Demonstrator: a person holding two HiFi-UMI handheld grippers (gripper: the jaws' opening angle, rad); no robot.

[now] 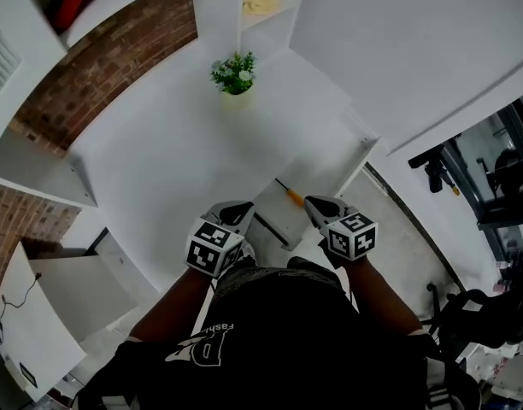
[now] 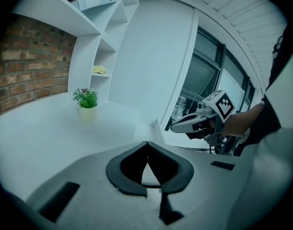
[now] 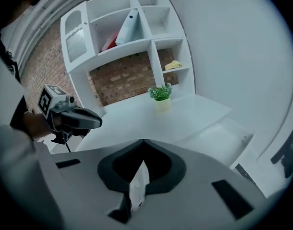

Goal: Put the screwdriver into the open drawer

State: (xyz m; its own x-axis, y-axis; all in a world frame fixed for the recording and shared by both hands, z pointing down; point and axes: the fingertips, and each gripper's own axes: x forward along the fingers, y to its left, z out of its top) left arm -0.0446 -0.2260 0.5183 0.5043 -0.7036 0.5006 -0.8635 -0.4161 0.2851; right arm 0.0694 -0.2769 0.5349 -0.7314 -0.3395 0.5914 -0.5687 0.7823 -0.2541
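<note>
The screwdriver [image 1: 289, 194], with a thin dark shaft and an orange handle, lies in the open white drawer [image 1: 274, 220] at the desk's front edge. It shows only in the head view. My left gripper [image 1: 238, 205] hangs over the drawer's left side, and its jaws meet at the tips with nothing between them [image 2: 147, 143]. My right gripper [image 1: 315, 202] hangs just right of the orange handle, apart from it. Its jaws are shut and empty too [image 3: 143, 141]. Each gripper view shows the other gripper raised above the desk.
A small potted plant [image 1: 234, 75] stands at the back of the white desk [image 1: 159, 161], below white shelves [image 3: 137, 28] and a brick wall [image 1: 99, 67]. A second pulled-out white drawer [image 1: 73, 297] is low at the left. Dark equipment [image 1: 467, 314] stands on the floor at right.
</note>
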